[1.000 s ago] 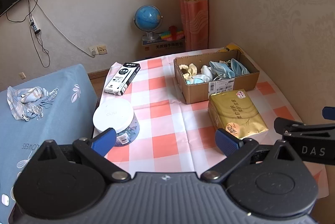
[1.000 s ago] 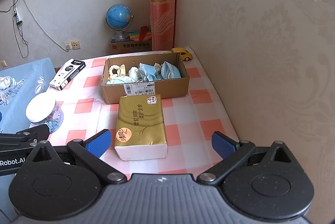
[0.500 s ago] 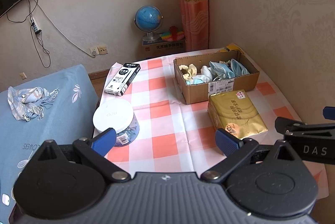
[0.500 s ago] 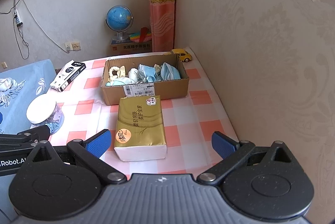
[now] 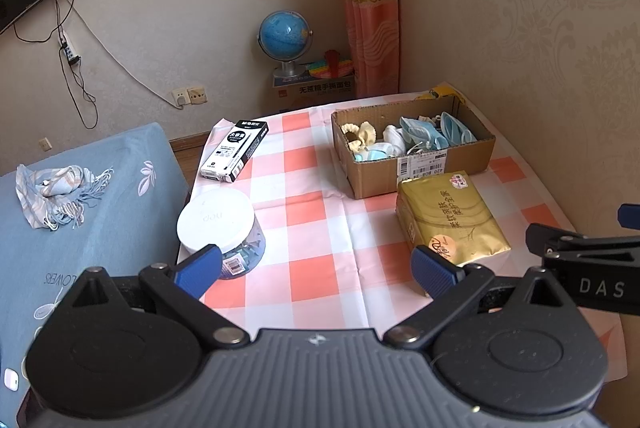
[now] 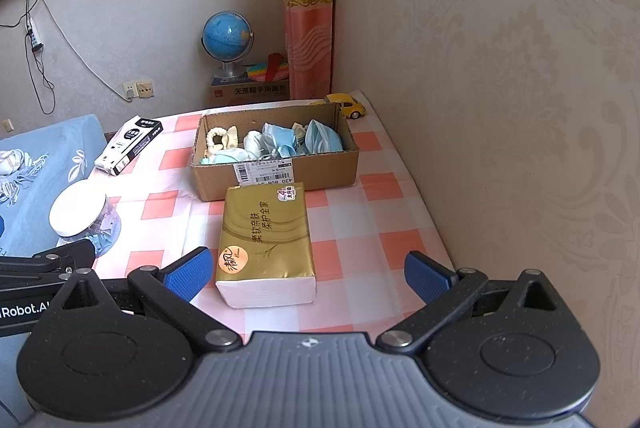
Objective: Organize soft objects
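Observation:
A cardboard box (image 5: 416, 172) (image 6: 276, 176) stands at the far side of the checked table. It holds blue face masks (image 5: 428, 136) (image 6: 320, 140), white socks (image 5: 394, 140) and a cream scrunchie (image 5: 360, 134) (image 6: 218, 138). A gold tissue pack (image 5: 452, 218) (image 6: 266, 236) lies just in front of the box. A scarf (image 5: 52, 188) lies on the blue bed at the left. My left gripper (image 5: 316, 270) is open and empty above the table's near edge. My right gripper (image 6: 306, 274) is open and empty just behind the tissue pack.
A white-lidded jar (image 5: 220, 224) (image 6: 86, 218) stands at the table's left edge. A black and white pen box (image 5: 236, 150) (image 6: 130, 146) lies behind it. A yellow toy car (image 6: 348, 104) sits behind the box. A padded wall (image 6: 520, 108) borders the right. A globe (image 5: 284, 36) stands beyond the table.
Both grippers have drifted slightly back from the table; the objects have not moved and both grippers stay open.

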Motion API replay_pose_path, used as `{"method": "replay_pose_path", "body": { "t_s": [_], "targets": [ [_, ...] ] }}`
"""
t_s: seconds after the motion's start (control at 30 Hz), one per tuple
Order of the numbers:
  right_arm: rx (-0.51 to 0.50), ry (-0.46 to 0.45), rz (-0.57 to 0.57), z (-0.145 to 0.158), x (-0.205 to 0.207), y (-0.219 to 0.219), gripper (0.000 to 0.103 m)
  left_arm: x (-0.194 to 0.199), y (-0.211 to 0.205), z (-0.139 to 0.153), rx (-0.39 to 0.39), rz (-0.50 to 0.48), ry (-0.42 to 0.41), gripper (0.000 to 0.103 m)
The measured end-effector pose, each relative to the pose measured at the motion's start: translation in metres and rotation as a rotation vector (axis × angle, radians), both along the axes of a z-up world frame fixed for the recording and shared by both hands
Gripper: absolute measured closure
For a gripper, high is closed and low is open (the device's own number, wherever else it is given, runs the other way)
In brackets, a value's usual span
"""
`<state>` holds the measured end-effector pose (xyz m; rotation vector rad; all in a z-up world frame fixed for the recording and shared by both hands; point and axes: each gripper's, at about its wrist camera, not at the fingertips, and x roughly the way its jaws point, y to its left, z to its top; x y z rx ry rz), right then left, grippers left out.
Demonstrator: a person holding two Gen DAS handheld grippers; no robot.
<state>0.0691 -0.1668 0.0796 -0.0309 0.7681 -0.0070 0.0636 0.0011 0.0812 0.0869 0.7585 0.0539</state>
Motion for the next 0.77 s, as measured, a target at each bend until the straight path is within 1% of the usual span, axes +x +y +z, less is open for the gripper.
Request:
{"method": "replay_pose_path", "body": {
  "t_s": [0.77],
  "targets": [
    [0.003,0.002,-0.003,-0.0029,0.0016,-0.0034,0.000,0.0010,-0.0039,0.0004,0.000,0.007,0.003,0.003]
  ]
}}
